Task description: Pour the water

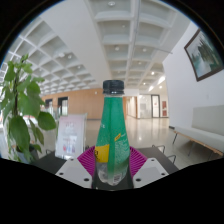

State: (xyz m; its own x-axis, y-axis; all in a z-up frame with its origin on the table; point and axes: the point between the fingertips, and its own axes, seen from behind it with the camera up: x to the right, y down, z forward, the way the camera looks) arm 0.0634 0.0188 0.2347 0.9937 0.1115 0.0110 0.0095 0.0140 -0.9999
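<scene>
a tall green transparent plastic bottle with a dark screw cap (112,130) is standing upright between the two fingers of the gripper (112,158), filling the middle of the gripper view. the magenta pads (90,156) on the inner faces of the fingers are sitting against either side of the bottle's lower body, and no gap is showing between pad and plastic, so the fingers are clenching on the bottle. a light printed label is wrapping around the bottle's midsection, and the clear ribbed base is sitting low between the fingers; whether that base is resting on anything is hidden from this view.

beyond the fingers, a dark bench surface (52,158) is lying to the left, and a small white sign card with pink print (70,135) is standing on it. a leafy green potted plant (24,105) is rising beside that card, further to the left. behind everything a large hall is stretching away, with a white coffered ceiling (100,40), a polished pale floor, and a dark framed picture on the white wall (203,52) to the right.
</scene>
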